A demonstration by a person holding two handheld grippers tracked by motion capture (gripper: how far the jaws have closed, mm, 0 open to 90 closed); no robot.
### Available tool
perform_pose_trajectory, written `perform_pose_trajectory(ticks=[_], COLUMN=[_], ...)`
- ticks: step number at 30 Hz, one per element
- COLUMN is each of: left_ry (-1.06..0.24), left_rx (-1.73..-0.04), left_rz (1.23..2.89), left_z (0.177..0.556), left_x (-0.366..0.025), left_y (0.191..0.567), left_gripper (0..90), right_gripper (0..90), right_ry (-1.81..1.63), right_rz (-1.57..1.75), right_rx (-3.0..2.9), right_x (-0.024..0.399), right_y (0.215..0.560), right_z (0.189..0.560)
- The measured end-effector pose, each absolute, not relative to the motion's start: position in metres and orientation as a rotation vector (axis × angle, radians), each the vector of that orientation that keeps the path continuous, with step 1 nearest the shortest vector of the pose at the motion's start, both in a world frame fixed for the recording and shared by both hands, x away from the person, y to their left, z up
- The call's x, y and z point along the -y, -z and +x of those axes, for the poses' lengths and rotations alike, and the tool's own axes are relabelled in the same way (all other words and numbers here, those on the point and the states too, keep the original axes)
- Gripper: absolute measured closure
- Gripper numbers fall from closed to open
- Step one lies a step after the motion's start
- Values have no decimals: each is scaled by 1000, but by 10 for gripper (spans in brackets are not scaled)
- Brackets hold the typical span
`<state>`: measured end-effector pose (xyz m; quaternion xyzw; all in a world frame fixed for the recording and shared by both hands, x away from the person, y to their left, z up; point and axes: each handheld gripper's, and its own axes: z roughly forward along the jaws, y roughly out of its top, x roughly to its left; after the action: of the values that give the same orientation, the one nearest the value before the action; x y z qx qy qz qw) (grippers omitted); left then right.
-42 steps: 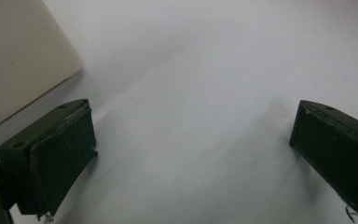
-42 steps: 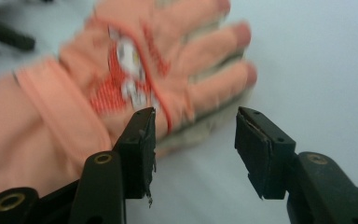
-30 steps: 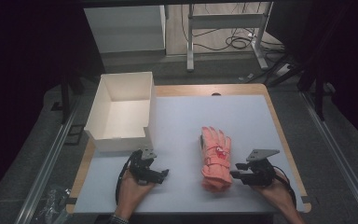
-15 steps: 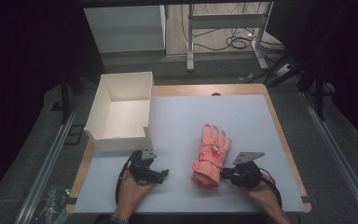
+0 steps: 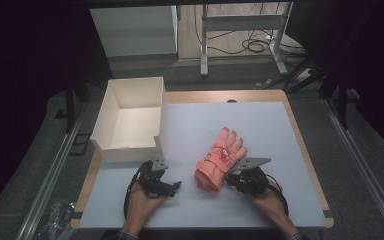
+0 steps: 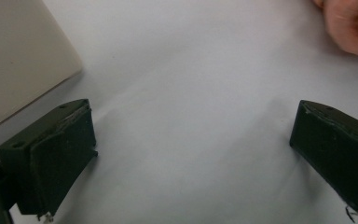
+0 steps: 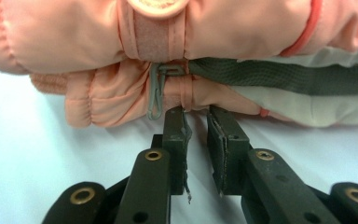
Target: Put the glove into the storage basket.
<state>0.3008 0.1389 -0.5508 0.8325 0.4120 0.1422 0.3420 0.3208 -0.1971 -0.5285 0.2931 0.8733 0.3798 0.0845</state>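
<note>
Your table (image 5: 280,130) carries a white mat, bare over most of its width; wood trim shows along the far and side edges. The white box (image 5: 130,120) stands open-topped just beyond your left gripper (image 5: 166,186), at the mat's left margin, and its near corner cuts into the left gripper view at upper left.

The glove (image 5: 221,159), a padded pink one, lies flat just to the left of your right gripper (image 5: 230,179) and reaches on past it. Its long axis runs diagonally: fingers point away from you and slightly right, the cuff points toward you and left, ending between your two grippers. In the right gripper view the glove (image 7: 177,60) lies crosswise directly ahead of the jaws, with a grey clip and a dark strap along its near seam.

Your right gripper has just been closing. Its jaws now stand narrow, tips at the gathered pink fabric of the wrist seam. Whether the pads pinch that fabric cannot be made out; a slit of daylight remains between them lower down.

Your left gripper rests low over the mat with jaws wide apart and bare mat between them. The glove's cuff is a blurred pink patch at the upper right corner of its view, well clear of the jaws.

Open mat lies beyond the glove and to the right of your right gripper up to the edge.
</note>
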Motion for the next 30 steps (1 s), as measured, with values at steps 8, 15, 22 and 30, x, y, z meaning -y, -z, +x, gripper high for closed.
perform_pose_trajectory(ticks=[8,15,22,30], left_ry=[-370,-370,-371,-373], left_rx=[-1072,-1072,-1076,-1076], left_rz=[2166,2166,2172,2172], left_z=[301,301,301,301], left_x=[-139,-139,-138,-137], left_y=[551,551,550,550], left_gripper=[2,3,1,0], right_gripper=[762,763,727,598], right_ry=[-1137,-1131,-1114,-1112], right_rz=[878,875,865,840], right_rx=[-2591,-2585,-2580,-2521], right_x=[181,173,171,190], right_y=[530,531,529,517], right_z=[334,344,342,333])
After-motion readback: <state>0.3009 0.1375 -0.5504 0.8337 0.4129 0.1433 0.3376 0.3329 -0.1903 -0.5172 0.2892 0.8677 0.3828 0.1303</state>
